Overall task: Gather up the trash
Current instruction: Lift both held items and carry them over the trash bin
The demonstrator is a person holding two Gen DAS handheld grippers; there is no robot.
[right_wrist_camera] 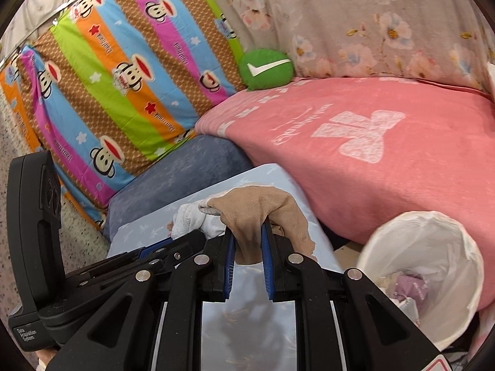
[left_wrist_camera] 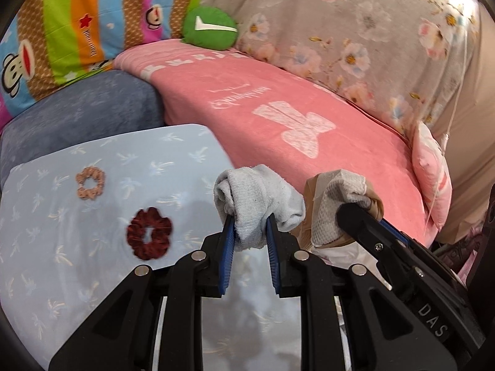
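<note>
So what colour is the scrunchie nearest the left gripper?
Dark red scrunchie, clearest in the left wrist view.

Left gripper [left_wrist_camera: 250, 219] is clamping a grey sock [left_wrist_camera: 256, 198] above the pale blue table [left_wrist_camera: 92, 216]. Right gripper [left_wrist_camera: 355, 213] is gripping a beige-and-white rag [left_wrist_camera: 331, 204] beside it. Dark red scrunchie [left_wrist_camera: 148, 233] is lying near a tan scrunchie [left_wrist_camera: 90, 183].

— What lies beyond the fingers?
— A pink plush blanket with white lettering [left_wrist_camera: 278, 105], a grey floral sheet [left_wrist_camera: 355, 24] behind it.
— Left of them?
— A striped cartoon-monkey cloth [right_wrist_camera: 123, 77], speckled floor [right_wrist_camera: 9, 185] below (partly hidden).
</note>
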